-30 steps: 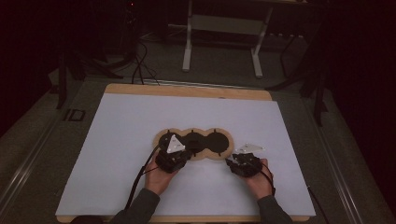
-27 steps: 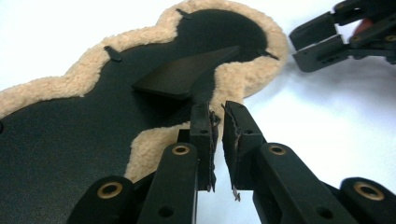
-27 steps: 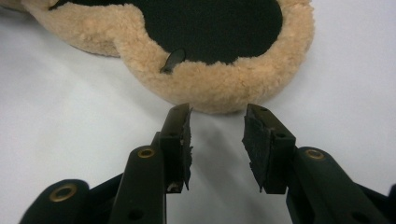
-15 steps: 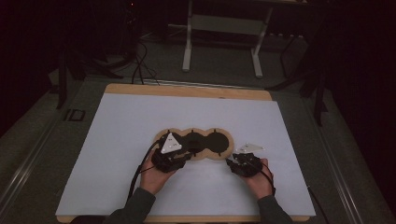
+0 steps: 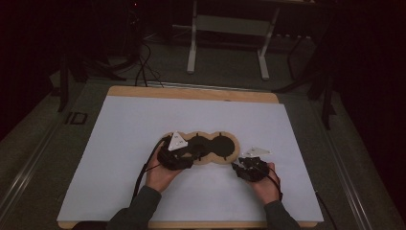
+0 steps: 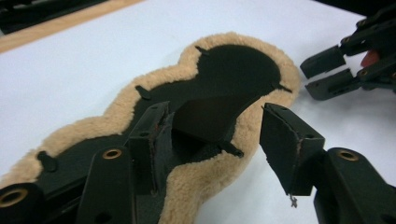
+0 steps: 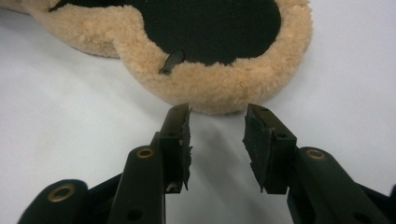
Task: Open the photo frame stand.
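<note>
A three-lobed pad (image 5: pixel 218 145) with a black face and a tan fleece rim lies flat on the white table cover (image 5: pixel 143 124). My left gripper (image 5: pixel 191 152) is at the pad's near edge, over its left part. In the left gripper view its jaws (image 6: pixel 219 126) have just been opening and stand wide apart, pressing on nothing. The fleece rim (image 6: pixel 196 182) lies between them, and a black flap (image 6: pixel 205 116) of the pad stands raised just beyond. My right gripper (image 7: pixel 217 126) is open and empty, its tips a little short of the right lobe's fleece rim (image 7: pixel 219 91).
The right gripper's jaws (image 6: pixel 327 72) show at the upper right of the left gripper view, beside the pad. The cover's wooden board edge (image 5: pixel 191 93) runs along the far side. Metal stand legs (image 5: pixel 191 43) and cables are on the floor beyond the table.
The left gripper has shifted slightly at the pad's near edge. The right hand and the pad have kept still.
</note>
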A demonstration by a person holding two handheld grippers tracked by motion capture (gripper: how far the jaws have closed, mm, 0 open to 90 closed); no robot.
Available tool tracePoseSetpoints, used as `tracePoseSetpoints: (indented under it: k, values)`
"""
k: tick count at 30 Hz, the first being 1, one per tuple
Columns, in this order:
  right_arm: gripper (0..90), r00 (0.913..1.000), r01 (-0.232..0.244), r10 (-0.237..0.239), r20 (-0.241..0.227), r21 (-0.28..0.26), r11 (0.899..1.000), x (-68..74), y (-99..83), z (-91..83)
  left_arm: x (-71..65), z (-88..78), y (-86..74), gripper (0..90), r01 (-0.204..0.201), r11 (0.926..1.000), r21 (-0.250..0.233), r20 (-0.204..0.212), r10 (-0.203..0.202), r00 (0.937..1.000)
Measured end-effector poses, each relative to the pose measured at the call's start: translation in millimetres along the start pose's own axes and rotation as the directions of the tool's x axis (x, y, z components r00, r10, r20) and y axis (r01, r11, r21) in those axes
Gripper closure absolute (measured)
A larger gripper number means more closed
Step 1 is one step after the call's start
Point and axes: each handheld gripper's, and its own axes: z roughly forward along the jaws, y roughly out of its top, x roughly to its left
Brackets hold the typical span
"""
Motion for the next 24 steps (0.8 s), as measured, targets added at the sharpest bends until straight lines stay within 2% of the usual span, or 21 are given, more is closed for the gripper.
tracePoseSetpoints:
  k: [3, 9, 14, 17, 21, 24]
  values:
    - [60.1, 1.0000, -0.002, 0.002, 0.000, 0.000, 1.000, -0.2, -0.1, -0.1, -0.4, 6.9, -0.4, 41.8, -0.008, 0.9999, 0.014, 0.010, 0.008, 0.9999]
    - [59.9, 1.0000, -0.001, 0.001, 0.000, 0.000, 1.000, -0.3, -0.1, -0.1, -2.3, 20.2, 0.9, 40.9, -0.065, 0.9964, 0.054, -0.009, 0.066, 0.9978]
    - [59.8, 1.0000, -0.001, 0.001, -0.001, -0.001, 1.000, -0.3, 0.0, -0.1, -4.9, 28.9, 4.7, 44.0, -0.109, 0.9903, 0.086, -0.043, 0.113, 0.9926]
    - [59.9, 1.0000, -0.001, 0.001, -0.002, 0.000, 1.000, -0.3, 0.0, 0.0, -5.7, 33.2, 8.8, 46.4, -0.131, 0.9862, 0.102, -0.046, 0.136, 0.9896]
    - [59.7, 1.0000, -0.001, 0.001, -0.003, -0.002, 1.000, -0.1, 0.2, -0.1, -9.6, 41.6, 13.1, 50.1, -0.166, 0.9764, 0.138, -0.055, 0.175, 0.9830]
    - [59.7, 1.0000, -0.003, 0.003, -0.003, -0.003, 1.000, -0.2, 0.2, -0.3, -12.4, 45.9, 14.4, 53.1, -0.176, 0.9741, 0.143, -0.064, 0.186, 0.9804]
